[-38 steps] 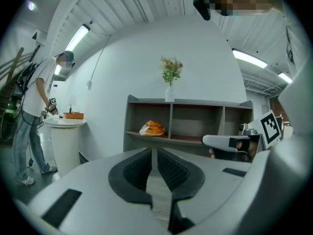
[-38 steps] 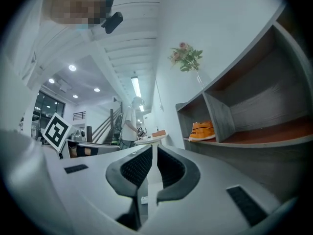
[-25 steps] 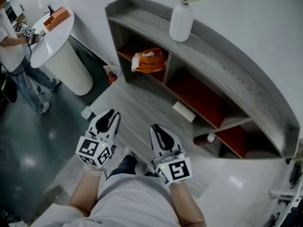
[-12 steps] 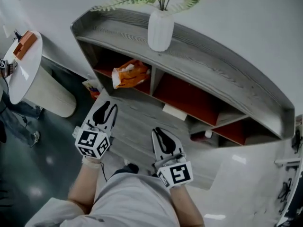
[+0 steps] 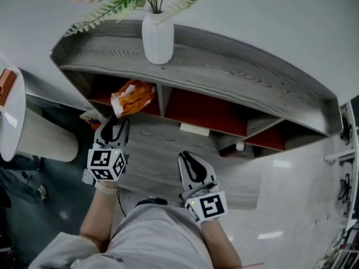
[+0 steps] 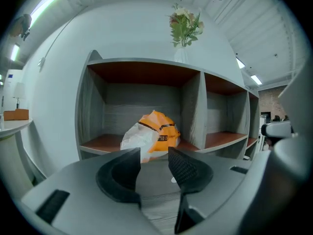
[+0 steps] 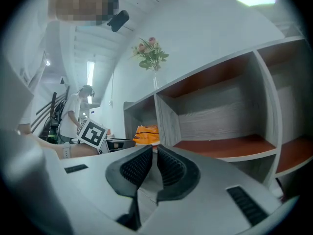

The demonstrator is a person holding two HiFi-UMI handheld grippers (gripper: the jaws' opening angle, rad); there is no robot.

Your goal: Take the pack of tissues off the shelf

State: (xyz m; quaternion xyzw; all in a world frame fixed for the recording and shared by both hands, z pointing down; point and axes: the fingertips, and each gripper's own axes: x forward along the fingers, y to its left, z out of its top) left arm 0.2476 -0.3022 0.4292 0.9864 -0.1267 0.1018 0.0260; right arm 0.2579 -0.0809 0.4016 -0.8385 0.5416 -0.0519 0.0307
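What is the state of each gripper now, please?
Left gripper: jaws opening, nothing between them; the pack of tissues lies ahead, untouched.
Right gripper: closed, empty.

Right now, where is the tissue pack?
In the head view, the tissue pack lies in the shelf's leftmost compartment, below and left of the vase.

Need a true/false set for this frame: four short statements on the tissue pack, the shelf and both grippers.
1. The tissue pack lies in the leftmost compartment of the shelf. True.
2. The left gripper grips the pack. False: its jaws are opening with nothing between them; the pack sits on the shelf beyond.
3. A white vase stands on the shelf top. True.
4. The right gripper reaches into a compartment. False: it hangs in front of the shelf, jaws together, empty.
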